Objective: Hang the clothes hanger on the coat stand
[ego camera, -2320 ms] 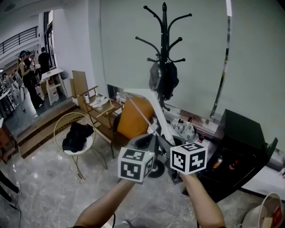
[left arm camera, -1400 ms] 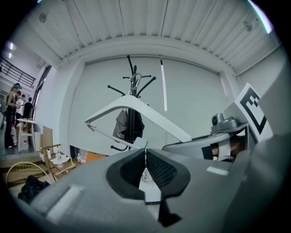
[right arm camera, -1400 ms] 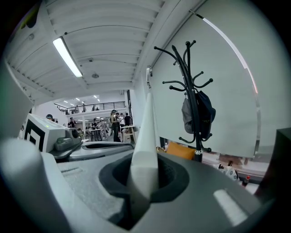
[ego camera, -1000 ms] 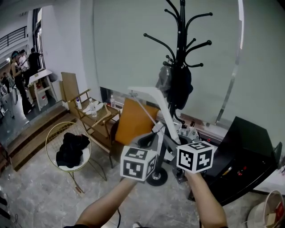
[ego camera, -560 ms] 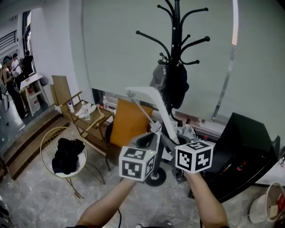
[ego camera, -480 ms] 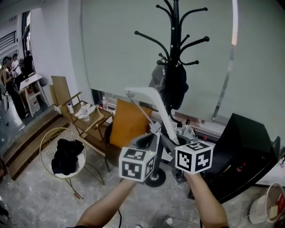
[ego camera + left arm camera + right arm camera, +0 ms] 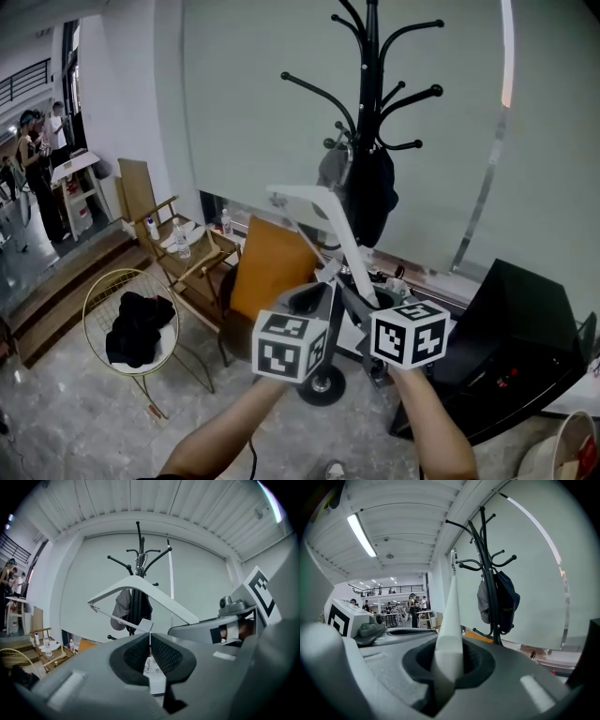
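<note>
The white clothes hanger (image 7: 322,214) is held up between both grippers, in front of the black coat stand (image 7: 369,112). My left gripper (image 7: 320,292) is shut on the hanger's thin lower bar (image 7: 150,639), with the white arms (image 7: 140,586) spreading above it. My right gripper (image 7: 354,306) is shut on one white arm of the hanger (image 7: 452,620). In both gripper views the coat stand (image 7: 138,555) (image 7: 485,559) stands a little beyond the hanger, apart from it. A grey cap and a dark bag (image 7: 361,183) hang on the stand's lower hooks; the upper hooks are bare.
A wooden chair (image 7: 184,253) with bottles and an orange panel (image 7: 269,267) stand left of the stand's base. A round wire chair (image 7: 131,328) holds black cloth. A black cabinet (image 7: 514,328) is at the right, a white bucket (image 7: 562,450) at the corner. People (image 7: 36,155) stand far left.
Both grippers have carried the hanger level toward the coat stand, which now looks closer. Both grips are unchanged.
</note>
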Available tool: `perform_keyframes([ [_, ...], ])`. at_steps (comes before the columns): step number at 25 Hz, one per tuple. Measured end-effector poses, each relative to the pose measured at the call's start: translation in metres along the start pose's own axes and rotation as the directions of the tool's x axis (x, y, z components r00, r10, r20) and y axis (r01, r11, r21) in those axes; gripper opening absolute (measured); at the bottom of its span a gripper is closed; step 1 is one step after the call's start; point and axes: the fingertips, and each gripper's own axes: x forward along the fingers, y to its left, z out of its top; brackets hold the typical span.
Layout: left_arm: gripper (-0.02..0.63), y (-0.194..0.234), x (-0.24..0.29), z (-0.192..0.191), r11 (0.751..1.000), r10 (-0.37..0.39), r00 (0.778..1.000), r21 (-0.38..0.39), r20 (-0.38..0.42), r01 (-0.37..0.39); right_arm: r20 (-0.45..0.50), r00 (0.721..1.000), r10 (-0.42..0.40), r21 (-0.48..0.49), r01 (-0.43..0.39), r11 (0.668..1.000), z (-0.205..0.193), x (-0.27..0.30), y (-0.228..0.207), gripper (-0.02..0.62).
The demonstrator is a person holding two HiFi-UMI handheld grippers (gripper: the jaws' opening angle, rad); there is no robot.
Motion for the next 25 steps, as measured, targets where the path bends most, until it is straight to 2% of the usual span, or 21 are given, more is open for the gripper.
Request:
perform_keyframes([
  [11, 0.012, 0.005, 0.034, 0.005, 0.998, 0.059, 0.998, 0.002, -0.007, -0.059, -0.005, 0.999, 0.05, -0.003, -0.05, 0.999, 0.011, 0.019, -0.036, 0.051],
  [25, 0.012, 0.004, 0.069, 0.004, 0.996, 0.091, 0.996, 0.001, -0.002, -0.091, -0.021, 0.996, 0.084, -0.011, -0.085, 0.996, 0.011, 0.035, -0.069, 0.051],
])
